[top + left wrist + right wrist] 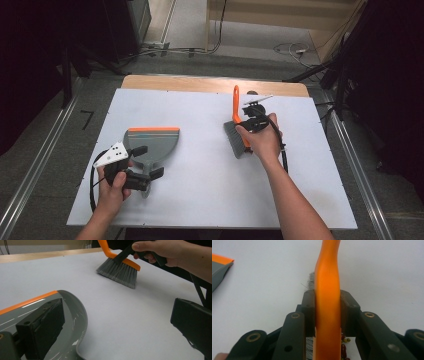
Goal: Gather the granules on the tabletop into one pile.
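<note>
A hand brush (pixel 234 134) with grey bristles and an orange handle rests bristles-down on the white board, right of centre. My right gripper (pixel 246 124) is shut on that orange handle (pixel 328 277), both jaws pressed against its sides. A grey dustpan (pixel 152 141) with an orange front lip lies flat at the left. Over the dustpan's near end my left gripper (pixel 150 161) stands wide open. In the left gripper view its left jaw hangs over the dustpan (pixel 72 317) and the right jaw is off to the side above bare board. The brush (pixel 120 271) is farther off.
The white board (pixel 200 195) covers a wooden table whose far edge (pixel 200 82) shows behind it. Grey floor, metal rails and cables surround the table. A corner of the dustpan (pixel 219 266) shows at the upper left of the right gripper view.
</note>
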A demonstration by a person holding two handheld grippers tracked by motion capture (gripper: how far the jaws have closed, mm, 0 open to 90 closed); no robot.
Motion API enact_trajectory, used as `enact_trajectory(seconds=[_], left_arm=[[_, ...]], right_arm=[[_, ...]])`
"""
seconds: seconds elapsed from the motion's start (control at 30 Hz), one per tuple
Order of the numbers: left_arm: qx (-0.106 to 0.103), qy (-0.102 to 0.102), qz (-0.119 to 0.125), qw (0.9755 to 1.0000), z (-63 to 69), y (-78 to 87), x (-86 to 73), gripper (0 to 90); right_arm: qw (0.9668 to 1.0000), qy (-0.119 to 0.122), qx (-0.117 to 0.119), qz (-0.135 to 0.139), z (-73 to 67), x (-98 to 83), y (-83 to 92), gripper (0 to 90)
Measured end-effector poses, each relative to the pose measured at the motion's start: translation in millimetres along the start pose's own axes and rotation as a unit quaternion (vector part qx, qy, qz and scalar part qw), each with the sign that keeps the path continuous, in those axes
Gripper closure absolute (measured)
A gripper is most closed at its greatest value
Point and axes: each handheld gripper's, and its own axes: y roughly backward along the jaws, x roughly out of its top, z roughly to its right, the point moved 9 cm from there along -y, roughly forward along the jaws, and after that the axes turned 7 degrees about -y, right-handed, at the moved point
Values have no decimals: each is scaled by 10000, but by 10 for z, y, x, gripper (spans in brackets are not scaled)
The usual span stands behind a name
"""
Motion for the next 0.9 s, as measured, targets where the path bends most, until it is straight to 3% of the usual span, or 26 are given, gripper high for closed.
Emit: enact_trajectory(seconds=[0.43,0.47,0.5,0.53,0.8,0.83,0.87,0.9], left_arm=[[5,-7,-10,10000,10,-2,1,0],[-1,0,-9,10000,13,-5,0,0],[0,1,-9,10000,14,-6,-1,0],[1,-9,-17,10000,12,-6,-2,0],[19,-10,-1,10000,1,3,6,0],[15,3,0,10000,3,5,7,0],[18,10,0,10000,4,8,8,0],[18,4,-2,10000,5,9,9,0]], right_arm=[[10000,-86,-8,29,130,-47,48,679],[9999,-94,30,43,126,-46,52,679],[9997,-48,212,89,88,-41,74,681],[9997,-48,212,89,88,-41,74,681],[9973,548,387,312,-32,24,275,685],[9944,887,443,379,-56,23,343,686],[9944,887,443,379,-56,23,343,686],[9924,1063,492,385,-69,14,378,686]])
